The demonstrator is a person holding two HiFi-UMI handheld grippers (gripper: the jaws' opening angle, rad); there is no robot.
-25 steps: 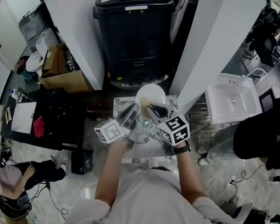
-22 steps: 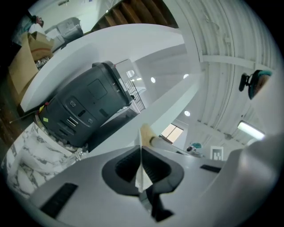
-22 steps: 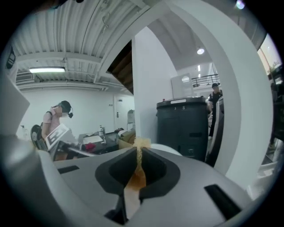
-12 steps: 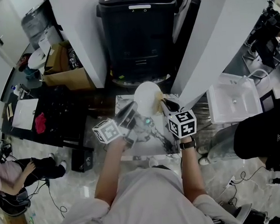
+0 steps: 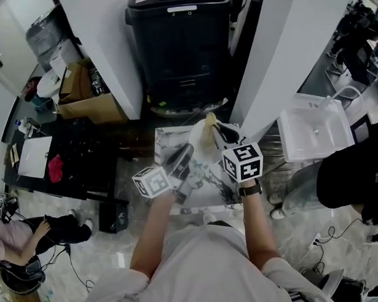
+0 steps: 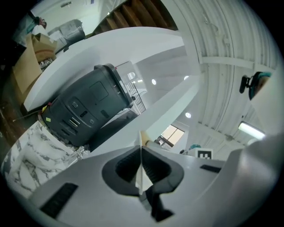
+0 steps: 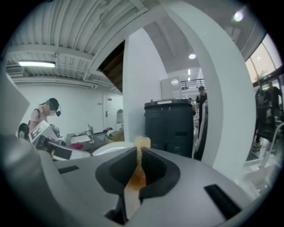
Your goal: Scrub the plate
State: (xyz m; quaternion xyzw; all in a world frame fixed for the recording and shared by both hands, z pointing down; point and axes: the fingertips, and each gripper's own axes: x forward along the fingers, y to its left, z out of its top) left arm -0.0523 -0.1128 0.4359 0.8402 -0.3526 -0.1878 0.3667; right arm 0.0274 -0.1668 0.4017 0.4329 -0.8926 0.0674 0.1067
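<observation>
- White plate (image 5: 197, 148) is held up above the marble-patterned table (image 5: 165, 141), closer to that table's right side than a second ago.
- Its thin rim is pinched in the left gripper (image 5: 185, 152), whose jaws are pressed tight on it.
- The right gripper (image 5: 214, 128), clamped on a tan sponge (image 7: 141, 144), has slid from the plate's middle to its far rim.
- That gripper hides much of the plate's face in the head view, and I cannot tell whether the sponge touches the plate.

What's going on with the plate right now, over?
Left gripper shut on plate rim. Right gripper shut on sponge, sponge up by plate's far edge. Nothing seen in the way.
</observation>
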